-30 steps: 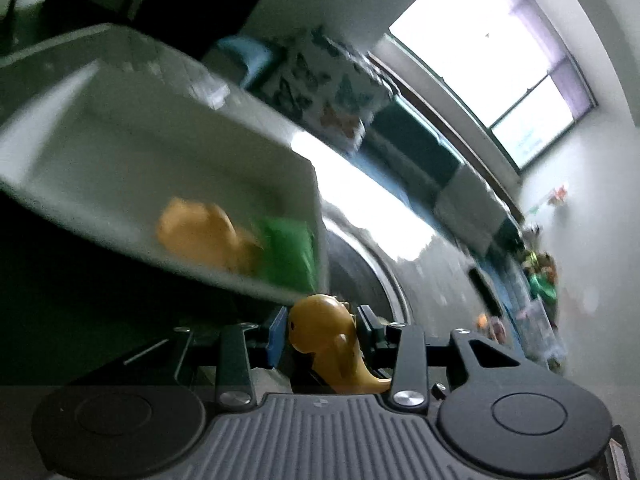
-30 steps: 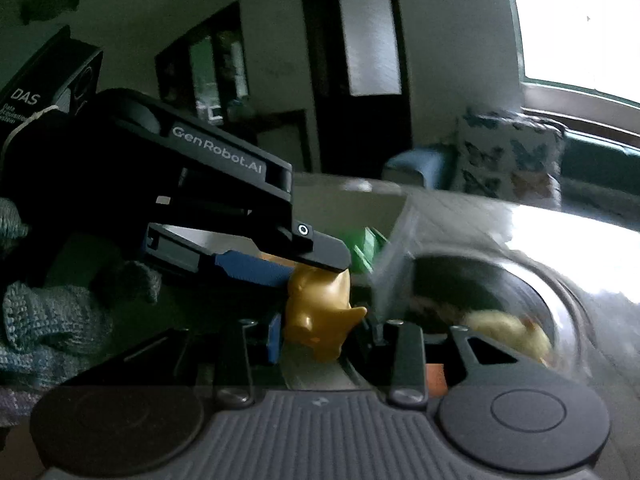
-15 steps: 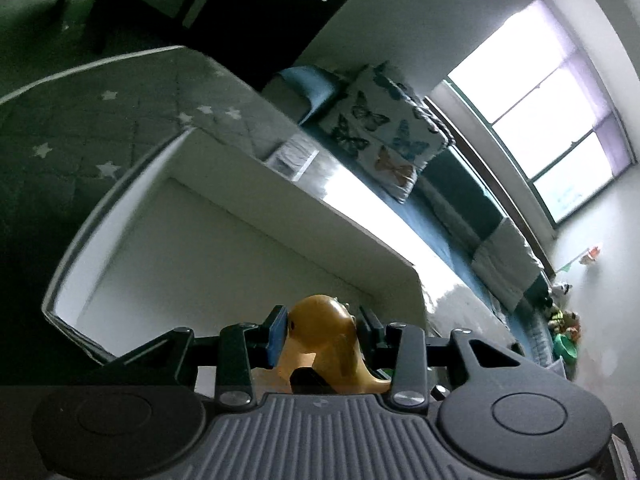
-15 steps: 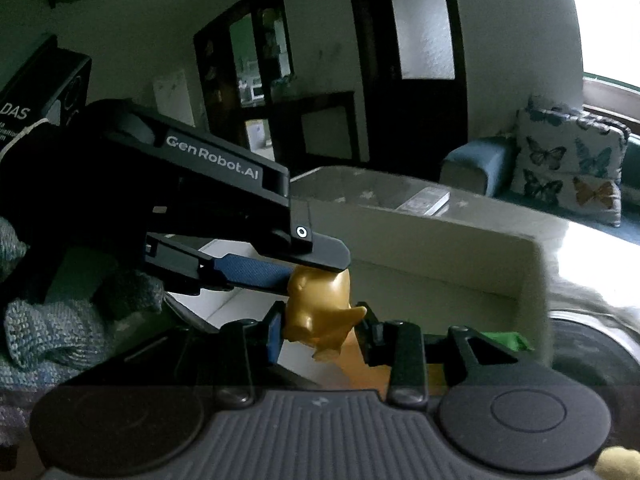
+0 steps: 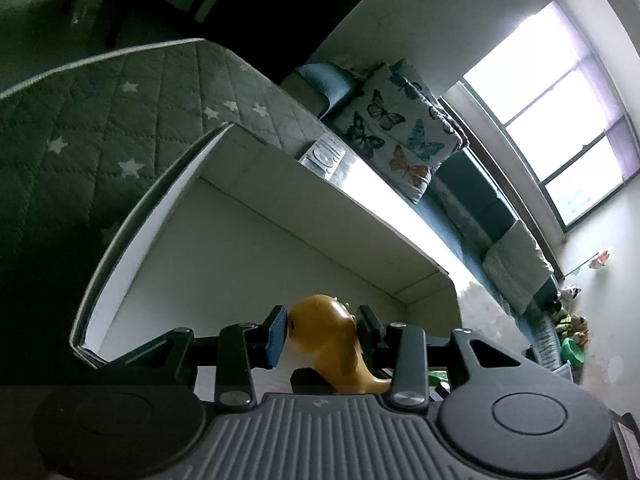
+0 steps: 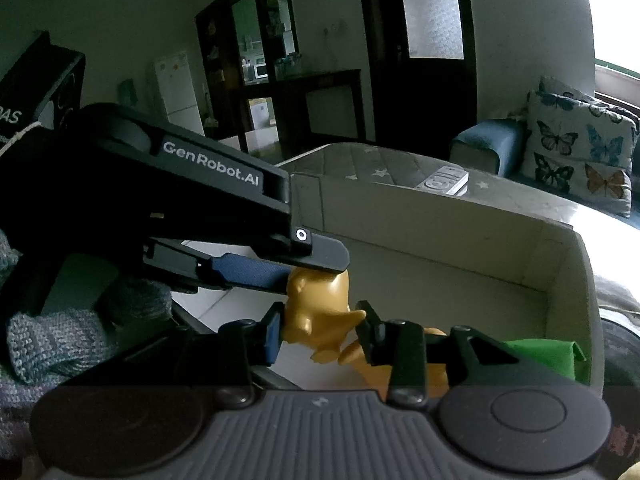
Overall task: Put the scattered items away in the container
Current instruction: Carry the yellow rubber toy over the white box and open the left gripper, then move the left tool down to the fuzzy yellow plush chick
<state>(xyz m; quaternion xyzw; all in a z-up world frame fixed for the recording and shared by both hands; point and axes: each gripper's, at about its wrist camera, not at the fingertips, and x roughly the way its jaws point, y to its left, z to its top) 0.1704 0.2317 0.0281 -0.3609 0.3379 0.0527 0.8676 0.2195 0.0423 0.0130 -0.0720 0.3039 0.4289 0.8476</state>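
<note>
Star-quilted worktop (image 5: 92, 120) carries a white container (image 5: 248, 248) in the left wrist view; the left tongs (image 5: 322, 334) are closed on a yellow toy (image 5: 326, 332) above its near edge. Right wrist view: the right tongs (image 6: 320, 330) grip a golden toy (image 6: 320, 312) over the same container (image 6: 440, 240), the left tongs (image 6: 280, 264) touching it from above, a green item (image 6: 536, 356) inside

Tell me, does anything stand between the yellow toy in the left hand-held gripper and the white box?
Nothing visible does. The yellow toy, held in the left hand-held gripper, is above the open white box, and the box floor ahead of it is bare.
</note>
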